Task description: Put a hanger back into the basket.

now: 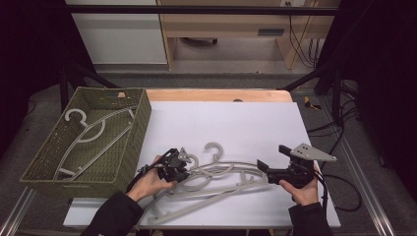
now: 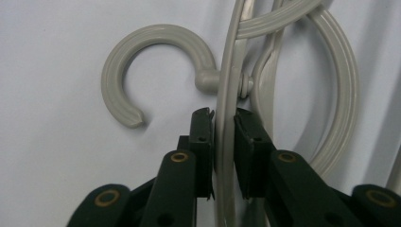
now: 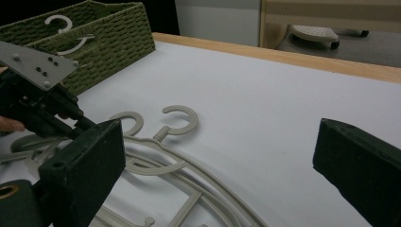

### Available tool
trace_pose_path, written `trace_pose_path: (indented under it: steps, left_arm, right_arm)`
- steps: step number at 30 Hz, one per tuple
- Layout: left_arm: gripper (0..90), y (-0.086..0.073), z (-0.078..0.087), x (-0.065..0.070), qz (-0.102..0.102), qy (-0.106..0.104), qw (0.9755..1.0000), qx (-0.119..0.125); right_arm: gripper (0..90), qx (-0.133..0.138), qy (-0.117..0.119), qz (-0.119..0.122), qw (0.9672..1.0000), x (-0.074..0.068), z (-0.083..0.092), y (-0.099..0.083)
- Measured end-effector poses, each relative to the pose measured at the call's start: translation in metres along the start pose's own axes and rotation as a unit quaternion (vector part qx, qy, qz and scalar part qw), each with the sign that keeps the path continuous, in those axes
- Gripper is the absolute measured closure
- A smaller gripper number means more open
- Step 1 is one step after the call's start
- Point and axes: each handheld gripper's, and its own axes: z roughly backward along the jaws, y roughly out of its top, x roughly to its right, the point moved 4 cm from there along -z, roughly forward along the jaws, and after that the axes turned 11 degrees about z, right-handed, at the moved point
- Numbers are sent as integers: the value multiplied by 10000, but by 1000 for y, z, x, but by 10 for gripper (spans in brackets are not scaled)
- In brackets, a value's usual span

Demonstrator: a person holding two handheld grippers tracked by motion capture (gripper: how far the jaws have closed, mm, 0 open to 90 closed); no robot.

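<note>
A loose pile of grey plastic hangers (image 1: 216, 179) lies flat on the white tabletop (image 1: 236, 123), their ribbed arms crossing one another and their round hooks pointing towards the far edge. The hanger (image 2: 226, 142) being worked on has its thin arm pinched edge-on between the left gripper's (image 2: 224, 137) jaws, just below the neck where its open, C-shaped hook (image 2: 142, 56) joins.

Left gripper (image 2: 223, 127) low, jaws pinched nearly together; right gripper (image 3: 222, 156) level, jaws wide apart.
</note>
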Motion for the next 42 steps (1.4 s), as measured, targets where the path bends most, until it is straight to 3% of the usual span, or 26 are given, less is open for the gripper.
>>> trace_pose_path:
  steps: [5,10,25,29,38,42]
  left_arm:
    - [807,-1,1,2,-105,89,9999,-13]
    - [814,-1,9,3,-109,95,9998,140]
    - [822,-2,40,11,131,-73,9974,706]
    - [823,-1,49,13,281,-113,9950,954]
    - [823,1,74,12,409,-97,9894,1391]
    - [823,0,83,8,635,-99,9857,1557]
  right_arm:
    - [35,0,4,17,10000,1,1,0]
    - [35,-2,-2,17,10000,1,1,0]
    - [36,32,-14,1,10000,1,3,0]
    - [36,37,-11,-14,10000,1,3,1]
    - [37,57,-6,9,10000,2,4,1]
    - [36,59,-4,11,10000,2,5,1]
